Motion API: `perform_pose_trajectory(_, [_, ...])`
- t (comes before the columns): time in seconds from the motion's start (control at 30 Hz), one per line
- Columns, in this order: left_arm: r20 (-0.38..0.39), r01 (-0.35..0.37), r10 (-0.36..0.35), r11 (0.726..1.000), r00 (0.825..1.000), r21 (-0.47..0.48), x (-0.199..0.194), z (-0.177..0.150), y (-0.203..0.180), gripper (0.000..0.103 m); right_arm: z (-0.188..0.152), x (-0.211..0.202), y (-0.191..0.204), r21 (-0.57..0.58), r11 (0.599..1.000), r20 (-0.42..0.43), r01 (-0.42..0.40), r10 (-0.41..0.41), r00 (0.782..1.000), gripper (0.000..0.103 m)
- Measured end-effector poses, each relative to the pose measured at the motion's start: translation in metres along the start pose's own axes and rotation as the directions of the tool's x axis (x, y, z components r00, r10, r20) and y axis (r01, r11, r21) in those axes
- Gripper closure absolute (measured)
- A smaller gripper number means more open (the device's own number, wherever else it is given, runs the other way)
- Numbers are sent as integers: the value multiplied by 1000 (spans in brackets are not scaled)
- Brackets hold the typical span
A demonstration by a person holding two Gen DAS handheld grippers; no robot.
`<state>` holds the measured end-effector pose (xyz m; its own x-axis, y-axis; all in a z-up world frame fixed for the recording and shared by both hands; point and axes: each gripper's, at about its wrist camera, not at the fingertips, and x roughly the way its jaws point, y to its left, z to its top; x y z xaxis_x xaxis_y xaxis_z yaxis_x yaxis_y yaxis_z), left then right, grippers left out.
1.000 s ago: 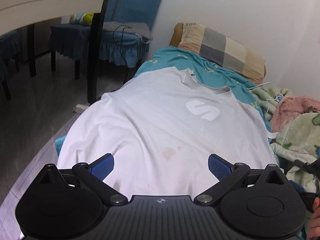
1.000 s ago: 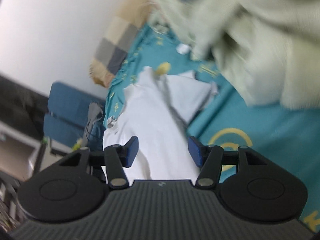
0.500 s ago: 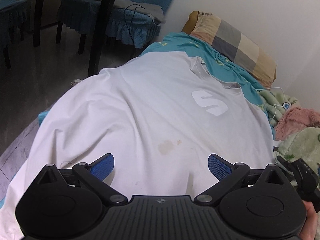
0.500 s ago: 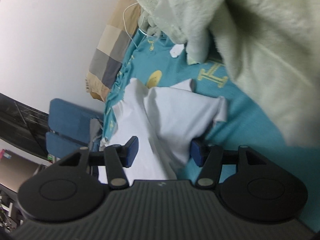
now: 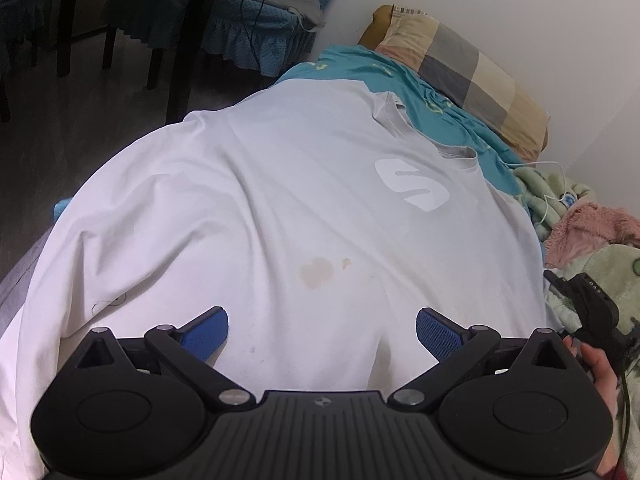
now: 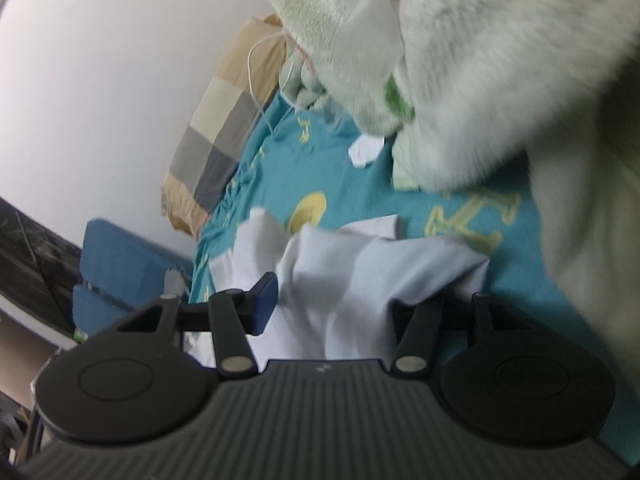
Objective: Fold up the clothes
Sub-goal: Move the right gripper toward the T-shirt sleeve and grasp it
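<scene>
Nearby, fuzzy blanket [image 6: 500, 80] crowds the T-shirt [image 6: 360, 272].

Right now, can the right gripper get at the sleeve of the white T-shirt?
Probably yes. The right gripper is open and the white T-shirt sleeve already lies between its fingers. The fluffy green blanket hangs close above but does not block it.

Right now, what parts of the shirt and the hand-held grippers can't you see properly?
- White T-shirt: bottom hem, left wrist view, hidden behind the left hand-held gripper.
- Right hand-held gripper: far finger pad, right wrist view, covered by shirt cloth.
- Fluffy green blanket: right wrist view, blurred, cut off by the edges.
</scene>
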<state>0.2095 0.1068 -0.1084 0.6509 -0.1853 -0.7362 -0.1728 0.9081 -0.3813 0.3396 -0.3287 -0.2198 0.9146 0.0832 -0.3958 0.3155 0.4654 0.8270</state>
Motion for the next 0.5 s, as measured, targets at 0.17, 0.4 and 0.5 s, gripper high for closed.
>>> perform_pose_trajectory(0.17, [0, -1, 1, 1000, 1000, 2, 5, 2, -1, 2, 11, 15, 17, -186, 979, 56, 84, -75, 996, 91])
perform_pose_trajectory(0.4, [23, -6, 6, 1000, 1000, -8, 1, 7, -3, 2, 41, -5, 67, -436, 855, 272, 280, -171, 947, 96])
perform_pose_trajectory(0.5, [49, -3, 5, 1000, 999, -24, -6, 13, -1, 2, 52, -9, 84, -523, 773, 339, 360, -199, 919, 96])
